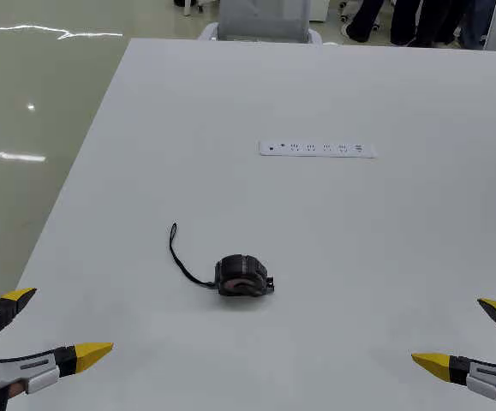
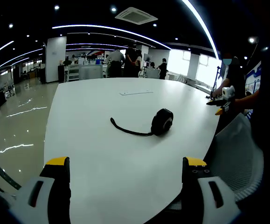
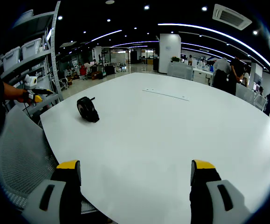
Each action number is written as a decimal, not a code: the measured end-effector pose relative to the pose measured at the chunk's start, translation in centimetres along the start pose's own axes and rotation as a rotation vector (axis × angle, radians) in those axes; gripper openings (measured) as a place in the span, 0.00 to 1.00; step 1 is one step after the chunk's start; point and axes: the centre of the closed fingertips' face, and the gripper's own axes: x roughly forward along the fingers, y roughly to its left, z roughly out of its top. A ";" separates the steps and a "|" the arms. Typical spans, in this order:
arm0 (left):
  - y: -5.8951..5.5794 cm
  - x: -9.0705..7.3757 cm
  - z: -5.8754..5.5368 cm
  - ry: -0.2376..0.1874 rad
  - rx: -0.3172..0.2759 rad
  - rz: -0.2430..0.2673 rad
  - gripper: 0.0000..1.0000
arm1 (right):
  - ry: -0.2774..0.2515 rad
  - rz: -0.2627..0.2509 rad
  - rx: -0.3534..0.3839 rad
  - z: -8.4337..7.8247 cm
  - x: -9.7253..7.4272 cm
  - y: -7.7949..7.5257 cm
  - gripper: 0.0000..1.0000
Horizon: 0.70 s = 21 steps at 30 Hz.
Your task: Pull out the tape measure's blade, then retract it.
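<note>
White table (image 1: 385, 248), plain matte top. Black tape measure (image 1: 244, 276) lies on it just below frame centre, with its black wrist strap (image 1: 179, 257) trailing up-left along the surface. White power strip (image 1: 316, 149) lies flat at upper centre, well apart from the tape measure.

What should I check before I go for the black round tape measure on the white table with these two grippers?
1. Left gripper open: ok, yellow-tipped jaws apart.
2. Right gripper open: ok, jaws apart.
3. Black round tape measure lying free on the white table: ok, neither gripper touches it.
4. Blade inside the case: ok, none drawn out.
5. Thin black wrist strap out of the way: ok, it trails off to one side, flat on the table.
6. Blade lock released: cannot tell.
</note>
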 end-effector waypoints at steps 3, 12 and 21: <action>0.0 0.0 -0.3 0.006 0.004 -0.001 0.99 | 0.014 -0.012 0.012 -0.3 -0.1 -0.3 1.00; 0.8 -0.2 -0.6 0.009 -0.020 0.039 0.99 | 0.024 0.008 -0.004 -1.2 0.3 0.1 1.00; 0.4 -0.5 -1.1 0.017 -0.028 0.052 0.99 | 0.003 -0.008 0.014 -1.2 -0.1 -0.4 1.00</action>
